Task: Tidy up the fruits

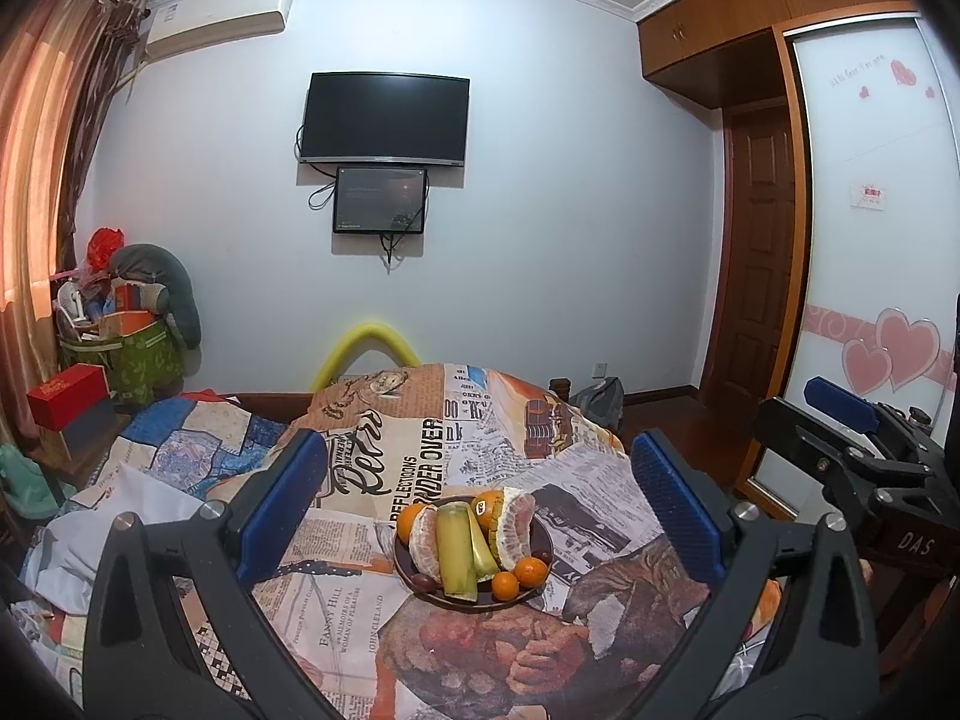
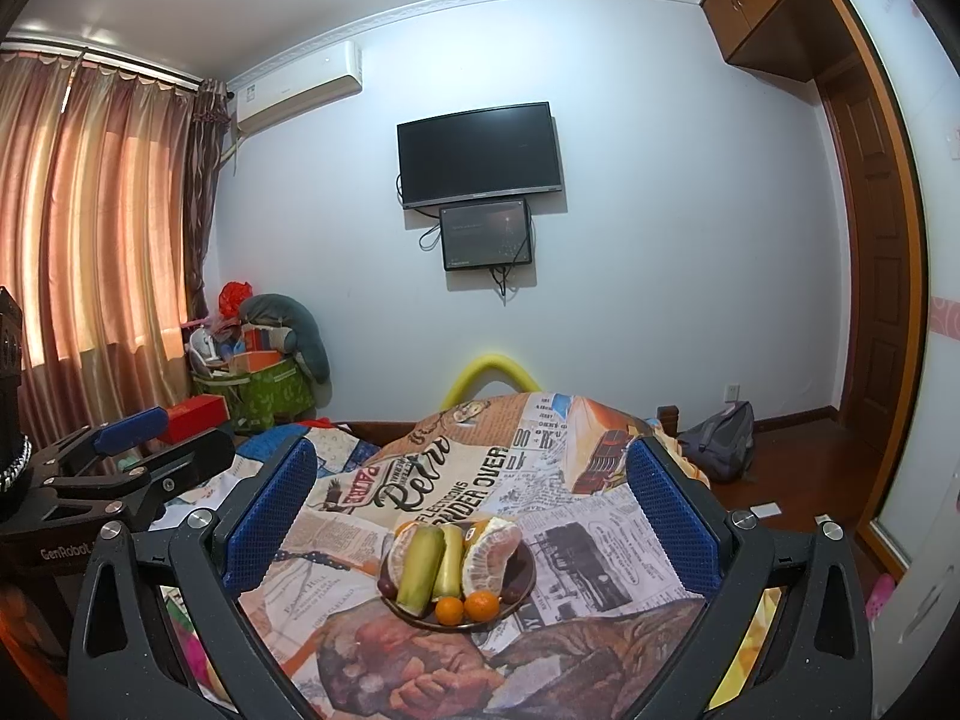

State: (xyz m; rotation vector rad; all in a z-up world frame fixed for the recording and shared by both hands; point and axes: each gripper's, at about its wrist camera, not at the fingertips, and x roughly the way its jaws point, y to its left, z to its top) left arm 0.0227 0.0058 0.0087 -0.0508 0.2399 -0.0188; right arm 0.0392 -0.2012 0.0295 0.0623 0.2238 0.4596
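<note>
A dark round plate (image 1: 543, 531) sits on a table covered with a newspaper-print cloth (image 1: 384, 468). On it lie two yellow-green banana pieces (image 1: 456, 549), peeled pomelo segments (image 1: 519, 519), small oranges (image 1: 517, 579) and dark grapes (image 1: 423, 583). The plate also shows in the right wrist view (image 2: 528, 567), with the bananas (image 2: 423, 564), pomelo (image 2: 492, 558) and oranges (image 2: 465, 607). My left gripper (image 1: 474, 501) is open and empty, held back above the plate. My right gripper (image 2: 471, 507) is open and empty, likewise short of the plate. Each gripper shows at the edge of the other's view.
A bed with patchwork bedding (image 1: 180, 450) lies left of the table. A green bin of clutter (image 1: 141, 354) and a red box (image 1: 66, 393) stand by the curtains. A yellow foam arc (image 1: 366, 348) rises behind the table. A grey backpack (image 2: 720, 438) lies on the wooden floor.
</note>
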